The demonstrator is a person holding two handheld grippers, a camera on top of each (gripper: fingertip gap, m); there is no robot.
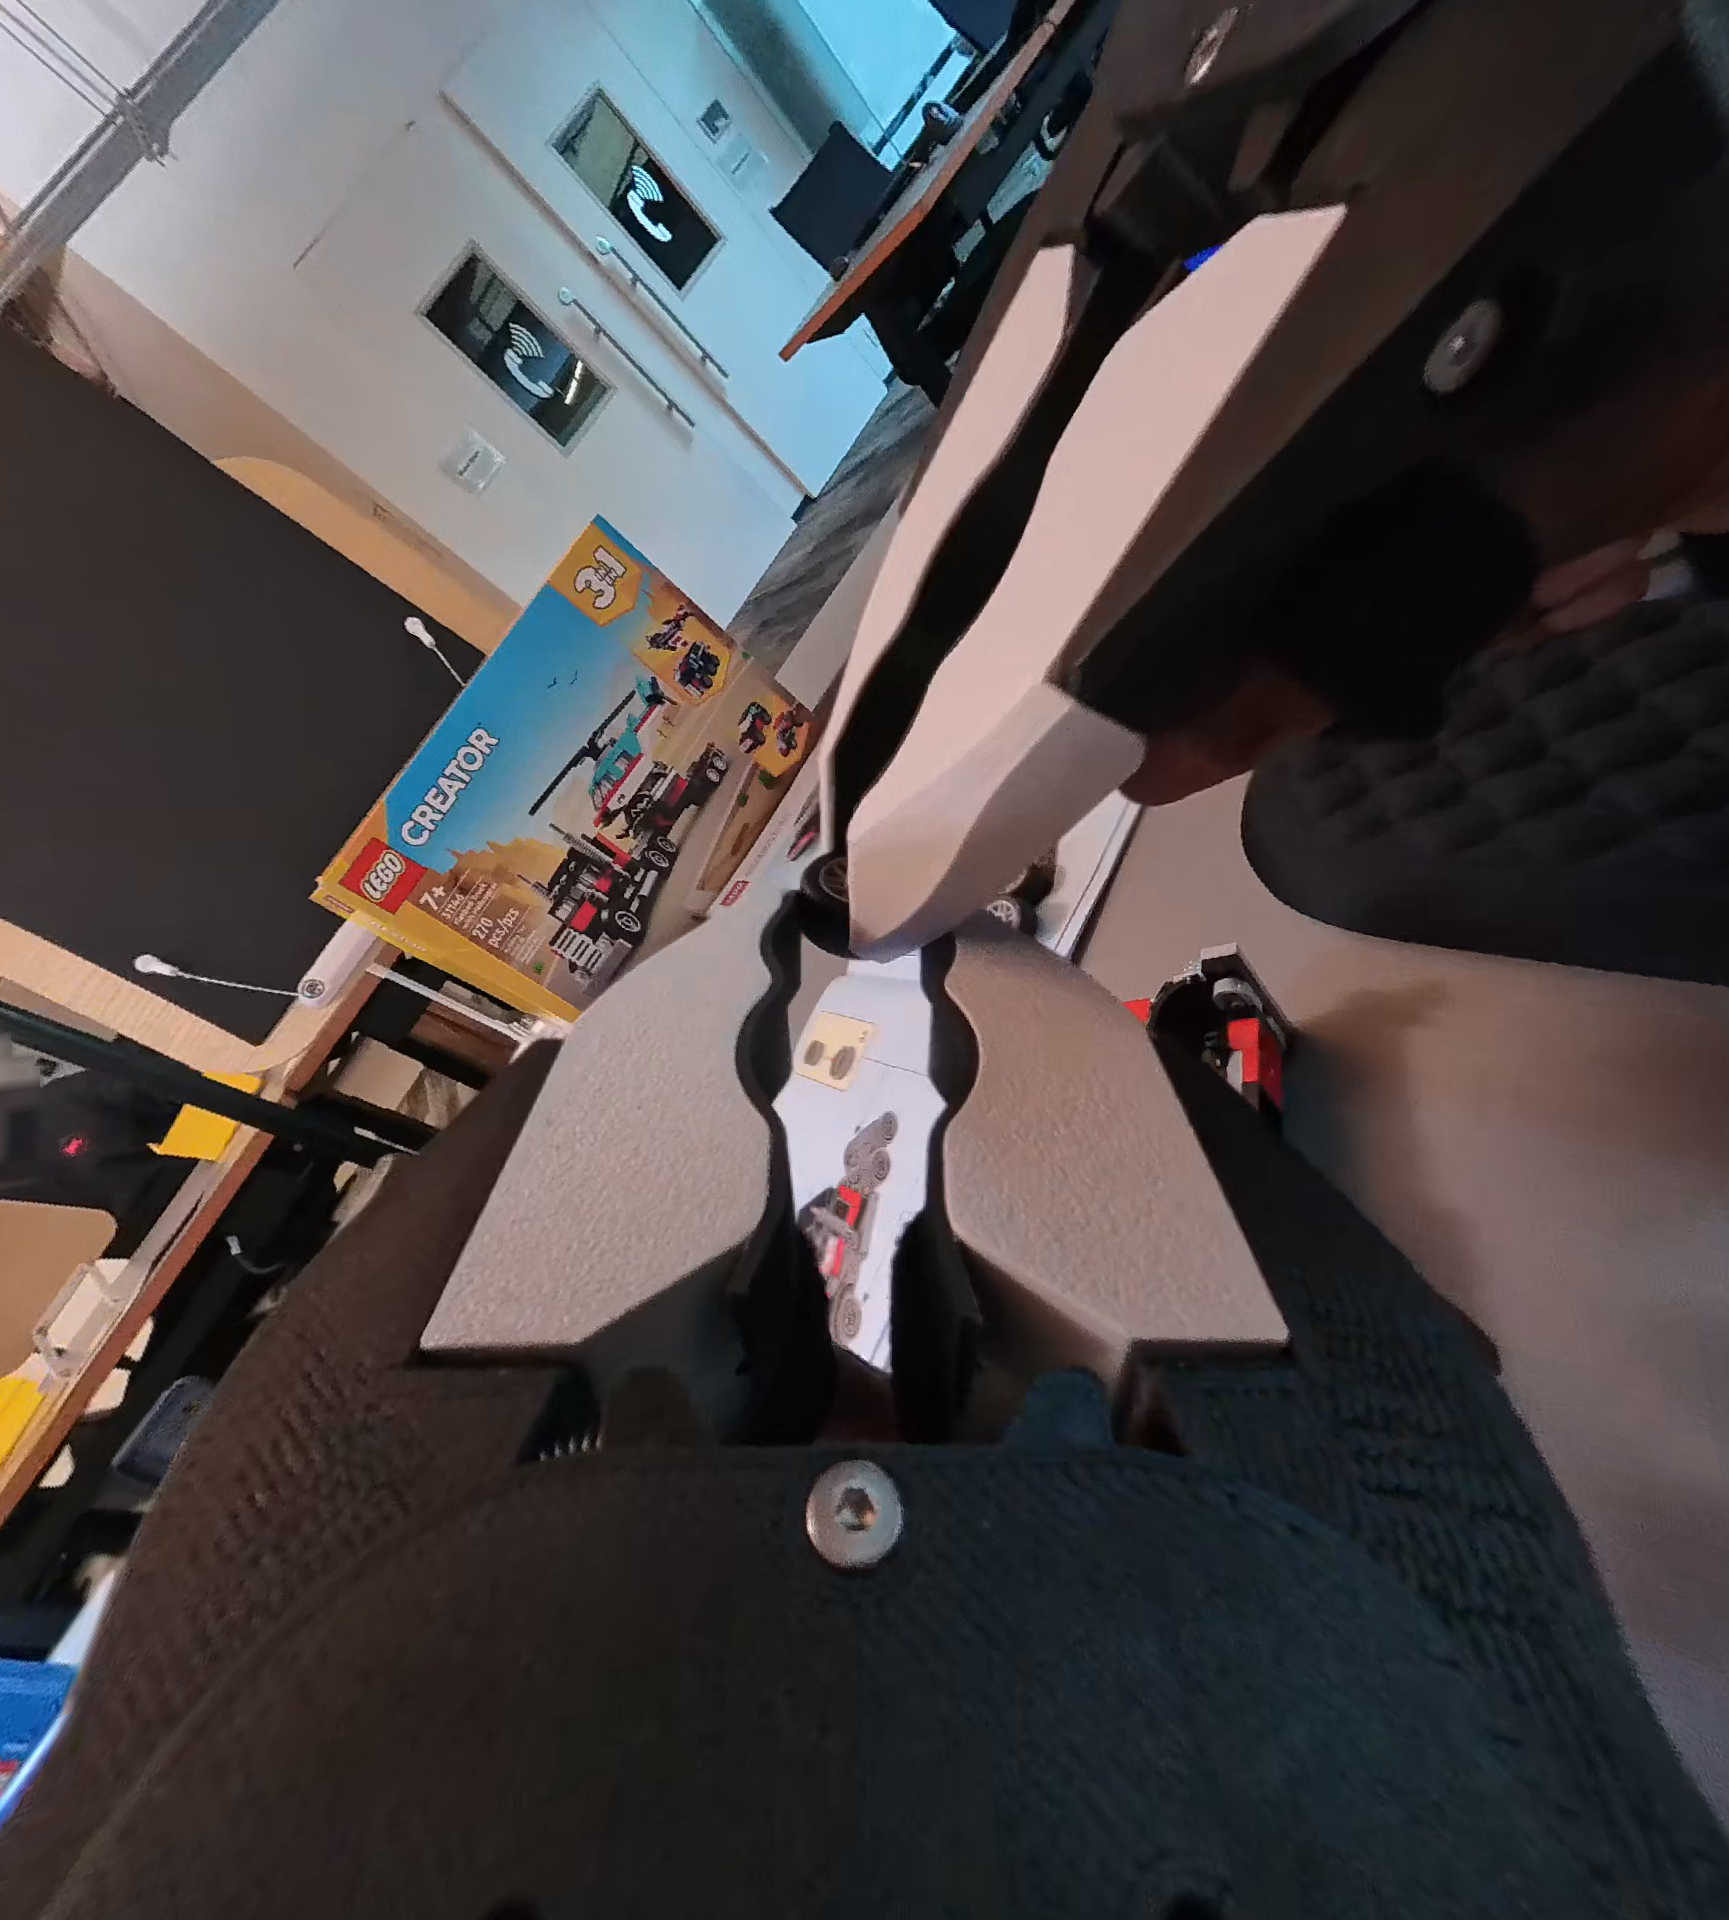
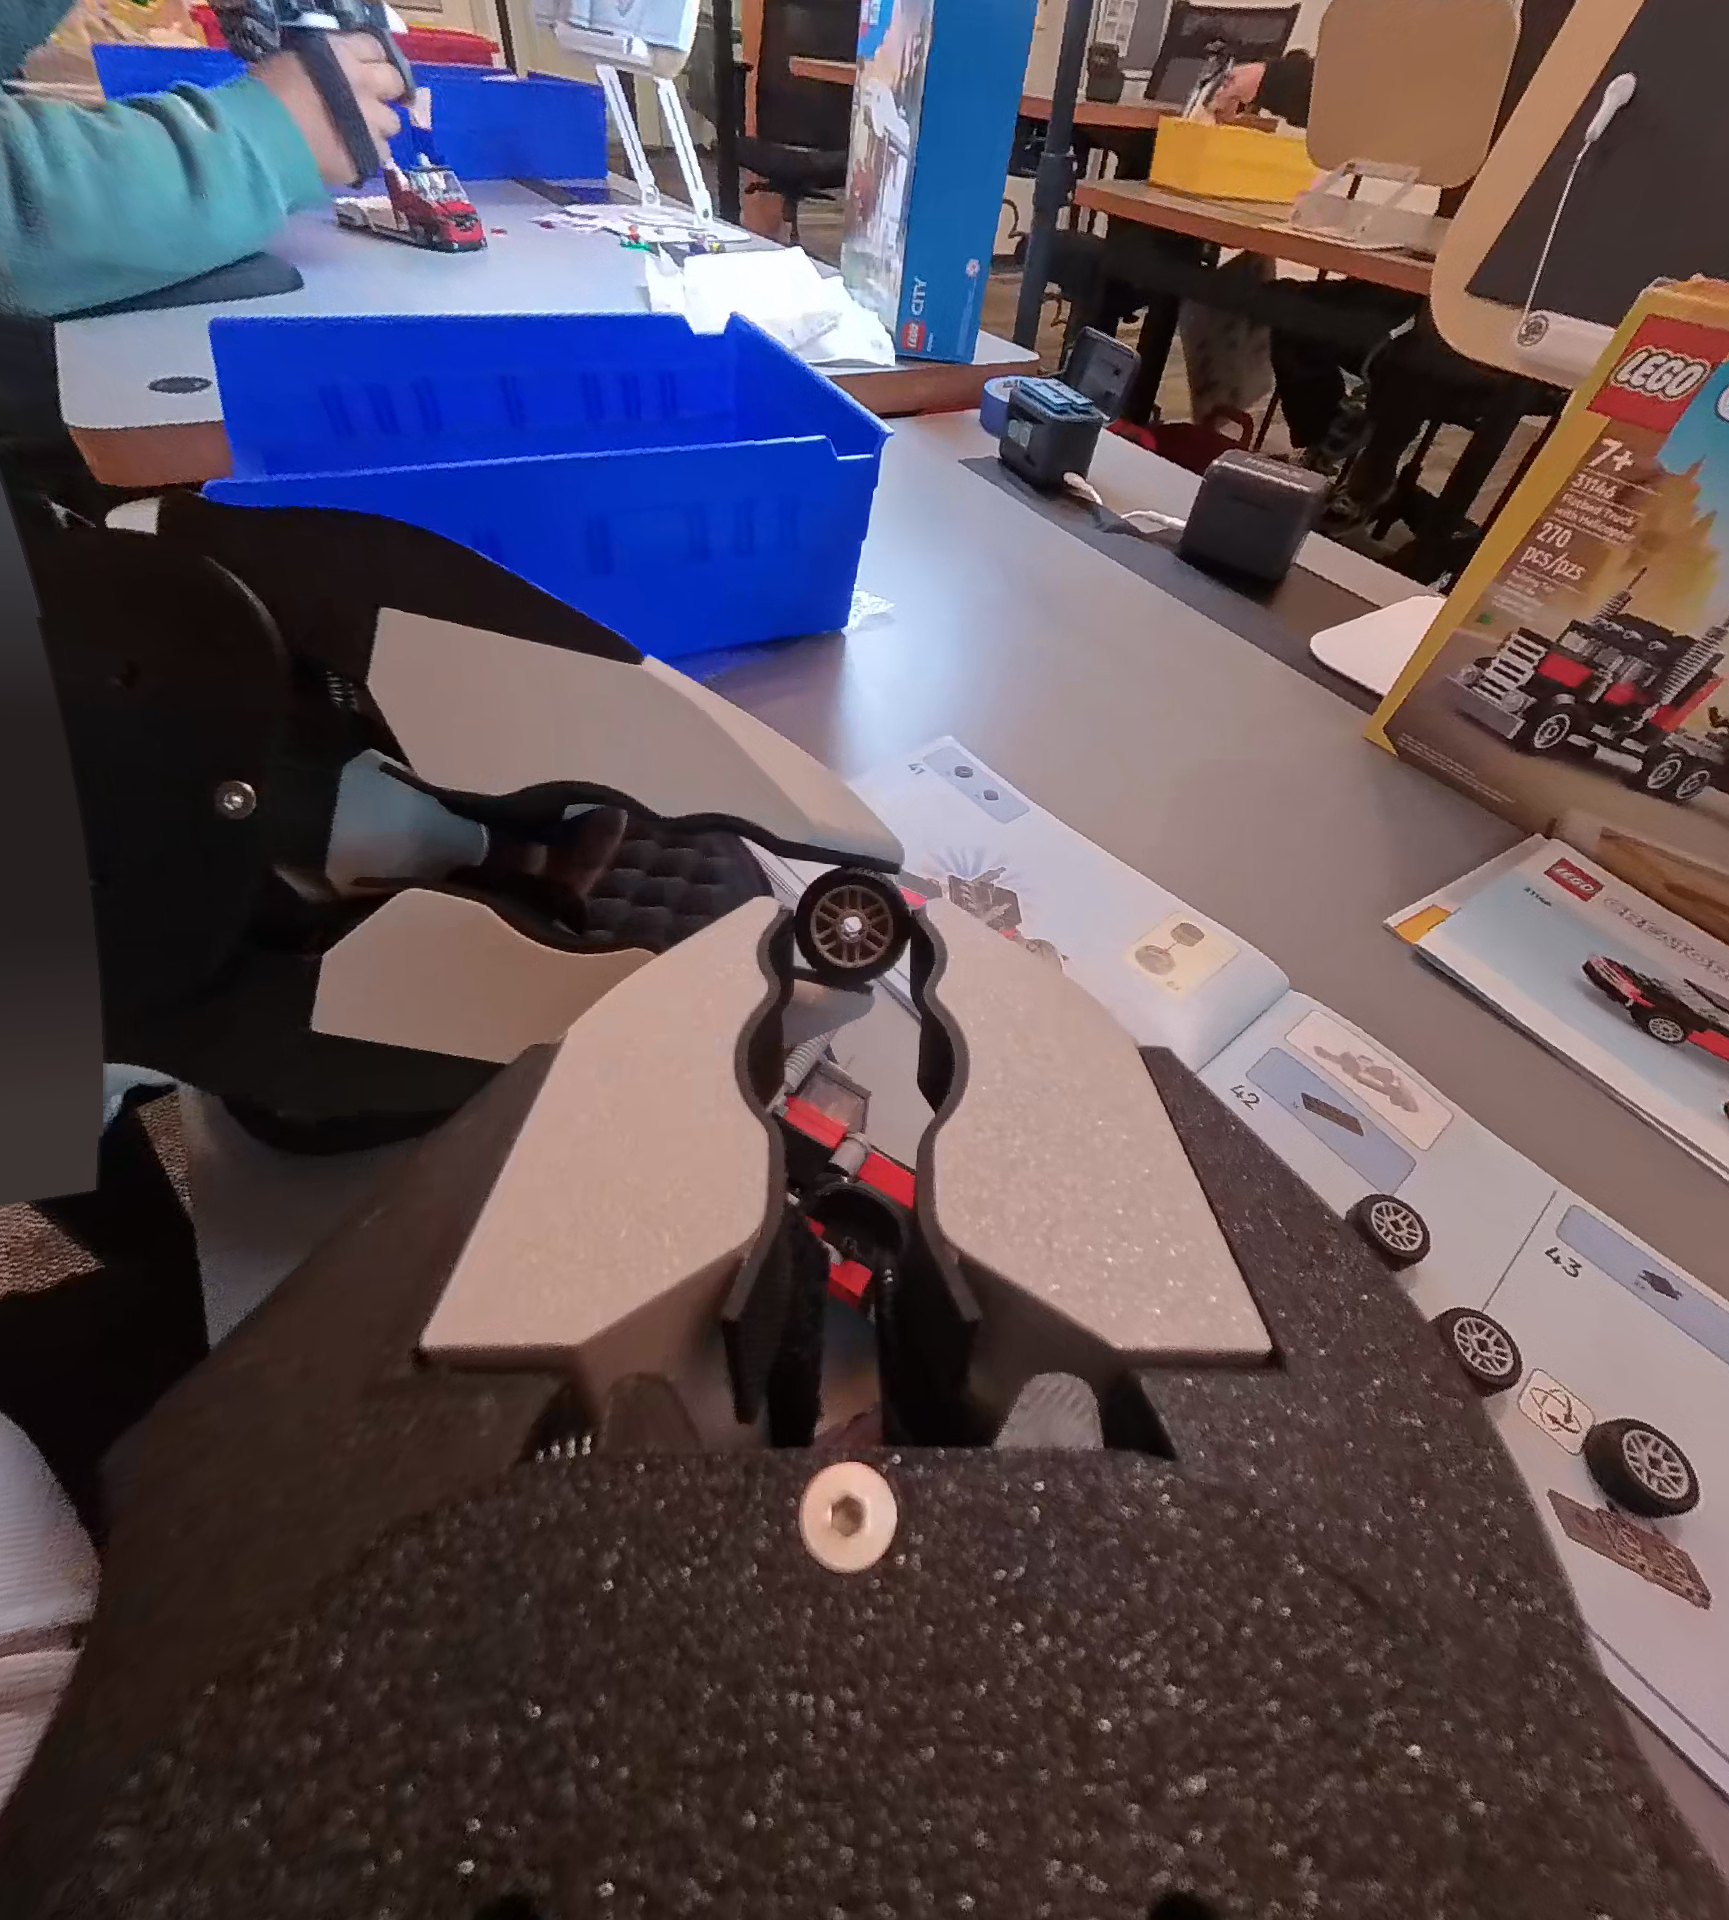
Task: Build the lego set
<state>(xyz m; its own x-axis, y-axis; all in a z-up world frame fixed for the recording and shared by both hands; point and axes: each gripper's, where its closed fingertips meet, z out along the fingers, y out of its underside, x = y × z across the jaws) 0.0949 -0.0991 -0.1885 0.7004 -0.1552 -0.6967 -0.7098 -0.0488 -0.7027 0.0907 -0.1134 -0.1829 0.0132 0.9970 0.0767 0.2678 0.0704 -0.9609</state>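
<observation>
The right claw (image 2: 855, 961) covers most of the red and black model (image 2: 844, 1164), leaving a strip between its fingers. The picture's right edge cuts off the lego box (image 2: 1660, 623). In the left wrist view, the wheel (image 1: 827, 881) is half hidden.

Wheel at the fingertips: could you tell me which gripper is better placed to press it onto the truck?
Probably right. The right gripper already pinches the wheel, with the truck just beyond its fingers; the left gripper is open alongside.

Three loose wheels (image 2: 1483, 1351) on the open booklet (image 2: 1618, 1382), set box (image 2: 1618, 582) behind, bin (image 2: 548, 468) far left
</observation>
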